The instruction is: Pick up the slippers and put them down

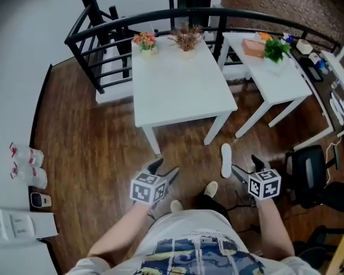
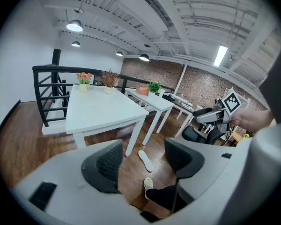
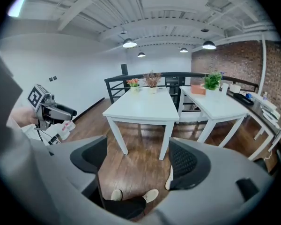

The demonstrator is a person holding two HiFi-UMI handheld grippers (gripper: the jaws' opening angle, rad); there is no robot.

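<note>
One white slipper [image 1: 226, 160] lies flat on the wooden floor beside the front right leg of the white table [image 1: 178, 90]. It shows too in the left gripper view as the slipper [image 2: 145, 160], seen between the jaws but far below them. In the right gripper view the slipper [image 3: 169, 179] is half hidden behind the right finger. My left gripper [image 1: 164, 171] [image 2: 143, 154] is held up in the air, open and empty. My right gripper [image 1: 246, 168] [image 3: 138, 156] is also raised, open and empty, just right of the slipper. I see no second slipper.
The person's two feet in pale shoes [image 1: 211, 188] stand below the grippers. A second white table [image 1: 275, 76] stands at the right, a black office chair [image 1: 307, 166] beside it. A black railing [image 1: 97, 50] runs behind the tables. Plastic bottles [image 1: 30, 157] stand on the floor at left.
</note>
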